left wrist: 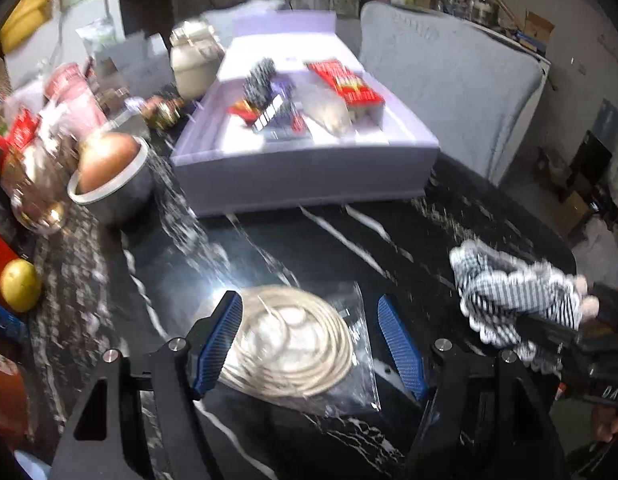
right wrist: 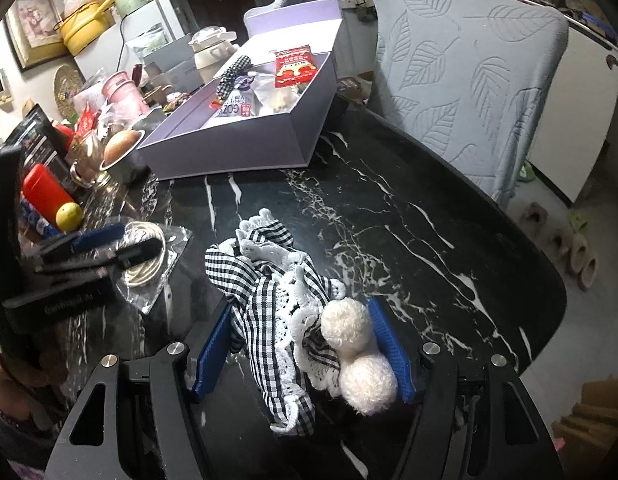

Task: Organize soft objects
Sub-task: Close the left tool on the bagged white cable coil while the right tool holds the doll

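On the black marble table with white veins (right wrist: 389, 208) the soft things lie in two places. Between the blue pads of the right gripper (right wrist: 305, 344) sits a crumpled black-and-white checked cloth with white lace trim and two white fluffy pompoms (right wrist: 269, 300). The right pad touches the pompoms and the left pad touches the checked fabric, so the fingers are clamped on this cloth. The left gripper (left wrist: 313, 340) frames a coil of cream-coloured cord inside a clear plastic bag (left wrist: 293, 344). Its left pad lies against the coil, while its right pad stands at the edge of the bag; whether it really squeezes the bag, I cannot tell. Farther back on the table stands an open lilac cardboard box (right wrist: 245, 148), which holds a red printed packet (right wrist: 293, 66), a dark checked fabric piece (right wrist: 233, 68) and some pouches. Just beside the box, on its left, a brown onion (right wrist: 119, 144) rests in a small metal bowl.
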Demonstrator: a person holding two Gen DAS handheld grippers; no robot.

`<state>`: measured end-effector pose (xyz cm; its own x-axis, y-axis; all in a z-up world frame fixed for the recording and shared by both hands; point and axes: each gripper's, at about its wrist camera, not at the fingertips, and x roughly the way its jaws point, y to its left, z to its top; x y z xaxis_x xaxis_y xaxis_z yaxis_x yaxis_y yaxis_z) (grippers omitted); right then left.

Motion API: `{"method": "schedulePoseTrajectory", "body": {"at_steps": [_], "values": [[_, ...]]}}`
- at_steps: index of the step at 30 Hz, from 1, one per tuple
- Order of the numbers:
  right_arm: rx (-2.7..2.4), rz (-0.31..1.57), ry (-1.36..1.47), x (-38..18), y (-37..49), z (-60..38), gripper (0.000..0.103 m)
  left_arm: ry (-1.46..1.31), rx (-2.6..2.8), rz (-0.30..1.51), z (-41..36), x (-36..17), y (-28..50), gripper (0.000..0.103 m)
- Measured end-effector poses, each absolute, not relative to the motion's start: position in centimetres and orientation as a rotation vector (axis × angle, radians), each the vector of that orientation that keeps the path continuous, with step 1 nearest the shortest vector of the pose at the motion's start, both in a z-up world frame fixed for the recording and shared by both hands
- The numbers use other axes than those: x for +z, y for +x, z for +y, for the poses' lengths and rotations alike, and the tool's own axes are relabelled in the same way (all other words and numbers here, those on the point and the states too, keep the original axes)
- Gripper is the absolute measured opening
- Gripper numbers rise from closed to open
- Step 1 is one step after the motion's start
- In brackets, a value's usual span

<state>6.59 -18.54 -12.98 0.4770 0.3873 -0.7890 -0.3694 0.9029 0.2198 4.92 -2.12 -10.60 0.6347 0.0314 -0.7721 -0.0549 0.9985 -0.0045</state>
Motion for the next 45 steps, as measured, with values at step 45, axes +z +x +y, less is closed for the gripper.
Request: {"method": "schedulePoseTrajectory", "body": {"at_steps": [45], "values": [[0.484,0.966,-0.011,-13.3,5.9,-17.1,0.067,-0.116,0.032,0.946,1.3,-14.1,5.2,0.076]]}}
